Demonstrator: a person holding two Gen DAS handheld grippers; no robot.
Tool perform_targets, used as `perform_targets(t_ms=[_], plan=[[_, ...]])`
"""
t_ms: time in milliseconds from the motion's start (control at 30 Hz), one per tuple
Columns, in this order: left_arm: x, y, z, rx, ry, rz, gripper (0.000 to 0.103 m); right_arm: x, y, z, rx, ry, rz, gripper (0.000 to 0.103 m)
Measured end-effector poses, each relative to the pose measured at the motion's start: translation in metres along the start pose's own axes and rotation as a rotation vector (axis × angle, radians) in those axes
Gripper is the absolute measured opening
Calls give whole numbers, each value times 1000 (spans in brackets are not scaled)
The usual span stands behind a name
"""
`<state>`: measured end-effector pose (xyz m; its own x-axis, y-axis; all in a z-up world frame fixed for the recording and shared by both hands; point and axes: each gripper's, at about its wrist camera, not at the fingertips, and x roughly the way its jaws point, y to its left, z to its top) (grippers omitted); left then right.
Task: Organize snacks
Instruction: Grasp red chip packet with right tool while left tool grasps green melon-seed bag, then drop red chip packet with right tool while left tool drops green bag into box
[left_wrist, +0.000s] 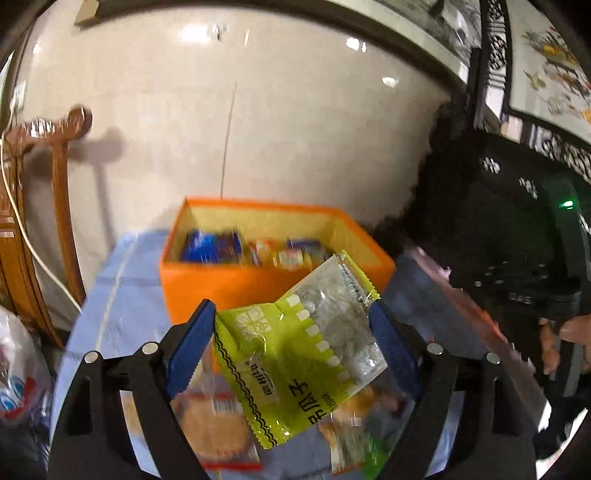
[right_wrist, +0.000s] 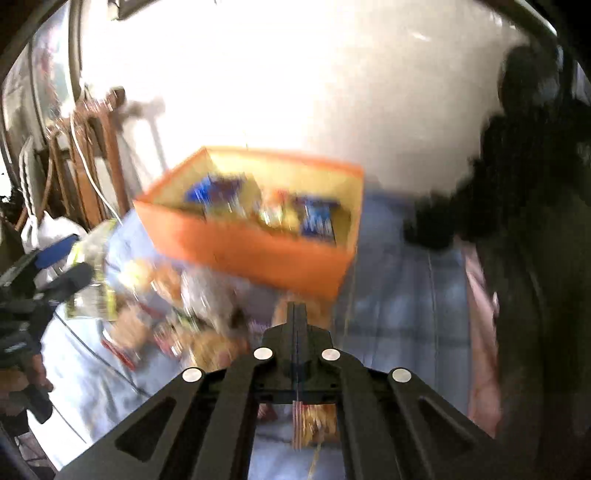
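Ahead of your left hand-held gripper (left_wrist: 293, 325), which clamps a green seed packet (left_wrist: 295, 365), an orange box (left_wrist: 258, 280) with snacks inside sits on the blue-clothed tabletop (left_wrist: 122, 295) against a glossy cream wall (left_wrist: 258, 110). Loose snacks (right_wrist: 177, 317) lie below. Your right hand-held gripper (right_wrist: 297, 314) is pressed together; a wooden chair (left_wrist: 55, 184) stands far left.
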<state>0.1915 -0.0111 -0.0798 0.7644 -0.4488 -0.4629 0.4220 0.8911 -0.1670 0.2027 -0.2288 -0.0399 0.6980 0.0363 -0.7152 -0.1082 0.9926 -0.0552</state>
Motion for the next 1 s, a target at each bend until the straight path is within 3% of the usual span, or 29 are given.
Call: perform_targets(t_ms=[167,233,300,367,400,533,600,700,800,867,900,1000], plan=[[10,3,61,1,-49,27,82,-23,-6,61,-2,-78,61,0],[16,4,82,19,-67,46,82,-17,-12,80,18,-29,116,0],[18,3,96,35,-91,56,82,-5,-21,80,59,24,113,5],[17,4,101,30,-103,49,82,19,-32,54,104,120,78,65],[15,4,99,25,-105,47,82,29,-37,35,124,150,39,84],[13,5,75,17,-68,40,82,86,-52,-66,149,269,-43,83],[14,6,61,17,-38,44,82,109,-49,-95,97,319,-68,83],[16,7,42,18,10,50,82,139,-43,-127,9,381,-102,100],[17,10,27,24,39,61,82,142,-56,-130,83,380,-62,98],[16,11,22,19,47,64,82,135,-55,-119,76,366,-28,34],[15,13,21,15,48,64,82,136,-48,-111,60,369,-21,28],[12,13,20,14,40,64,82,121,-39,-93,37,354,14,27]])
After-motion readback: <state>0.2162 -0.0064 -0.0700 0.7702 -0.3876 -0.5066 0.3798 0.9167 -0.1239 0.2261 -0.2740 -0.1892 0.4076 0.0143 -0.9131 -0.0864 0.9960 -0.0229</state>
